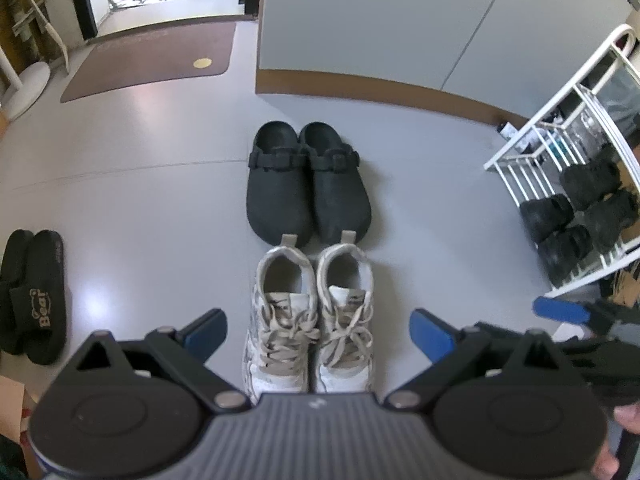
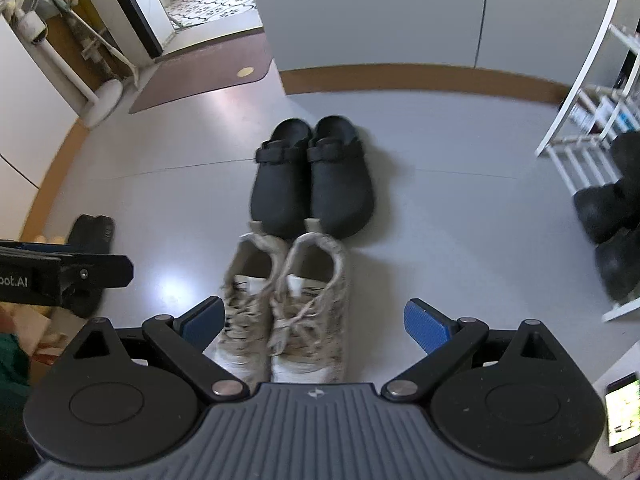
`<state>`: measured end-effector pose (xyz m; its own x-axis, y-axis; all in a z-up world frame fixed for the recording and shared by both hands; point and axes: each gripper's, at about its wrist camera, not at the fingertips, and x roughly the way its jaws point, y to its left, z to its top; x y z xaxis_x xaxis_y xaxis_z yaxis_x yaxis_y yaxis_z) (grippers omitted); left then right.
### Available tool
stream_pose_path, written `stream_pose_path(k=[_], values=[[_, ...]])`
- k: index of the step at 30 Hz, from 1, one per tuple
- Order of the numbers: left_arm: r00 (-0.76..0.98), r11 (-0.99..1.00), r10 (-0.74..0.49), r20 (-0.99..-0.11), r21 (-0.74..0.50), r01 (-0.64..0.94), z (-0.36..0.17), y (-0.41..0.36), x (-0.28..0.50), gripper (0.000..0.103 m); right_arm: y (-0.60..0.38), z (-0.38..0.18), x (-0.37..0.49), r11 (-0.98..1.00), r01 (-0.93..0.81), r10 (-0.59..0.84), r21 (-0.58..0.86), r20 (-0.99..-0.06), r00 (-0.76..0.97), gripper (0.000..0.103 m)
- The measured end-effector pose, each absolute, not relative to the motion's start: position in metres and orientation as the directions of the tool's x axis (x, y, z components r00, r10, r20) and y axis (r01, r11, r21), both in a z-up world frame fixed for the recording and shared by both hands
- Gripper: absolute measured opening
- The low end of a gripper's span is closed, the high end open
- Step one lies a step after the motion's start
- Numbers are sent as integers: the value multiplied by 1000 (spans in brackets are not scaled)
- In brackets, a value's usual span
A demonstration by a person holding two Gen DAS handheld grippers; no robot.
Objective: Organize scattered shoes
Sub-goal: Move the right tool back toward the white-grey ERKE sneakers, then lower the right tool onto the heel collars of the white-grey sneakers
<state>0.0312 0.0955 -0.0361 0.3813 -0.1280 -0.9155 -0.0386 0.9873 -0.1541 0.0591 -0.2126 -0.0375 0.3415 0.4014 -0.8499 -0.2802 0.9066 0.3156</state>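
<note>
Flanking laced mesh sneakers (image 1: pixel 308 320), matte rounded clogs (image 1: pixel 308 184)

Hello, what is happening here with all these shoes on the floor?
A person holds two grippers, the left gripper and the right gripper, both open and empty above the pale sneakers. The black clogs sit paired just beyond them. Black slides lie apart at the left; a white shoe rack stands at the right.

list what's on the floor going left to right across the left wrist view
black slides → white sneakers → white shoe rack. The black clogs sit directly behind the sneakers, so they have no separate place in the order.
</note>
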Motion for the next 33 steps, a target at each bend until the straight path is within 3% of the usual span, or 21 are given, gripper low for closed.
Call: stream_pose_path(k=[3,5,8,17,23,30,33], values=[[389,984,-127,-913,-165,-64,-35,102,34,99,-204,-43,60,901,-296,408,317,-851,331,97],[394,982,-127,-910,-171,-76,-34,105,35,99,-200,-48,61,901,-292,407,321,-857,315,87],[401,981,-129,-907,-177,-84,-33,107,36,99,-193,-59,62,903,-280,405,326,-865,296,82],[387,982,-121,-914,-168,-89,-36,108,38,99,-176,-73,56,902,-322,391,288,-861,326,81],[410,977,-117,-905,-179,-118,-28,119,38,99,-177,-91,65,908,-242,409,342,-850,332,81],[407,970,-87,-909,-170,-173,-32,134,36,99,-176,-123,68,891,-210,453,402,-813,365,77],[389,976,-70,-918,-144,-165,-37,132,39,99,-168,-139,67,876,-214,482,433,-803,350,71]])
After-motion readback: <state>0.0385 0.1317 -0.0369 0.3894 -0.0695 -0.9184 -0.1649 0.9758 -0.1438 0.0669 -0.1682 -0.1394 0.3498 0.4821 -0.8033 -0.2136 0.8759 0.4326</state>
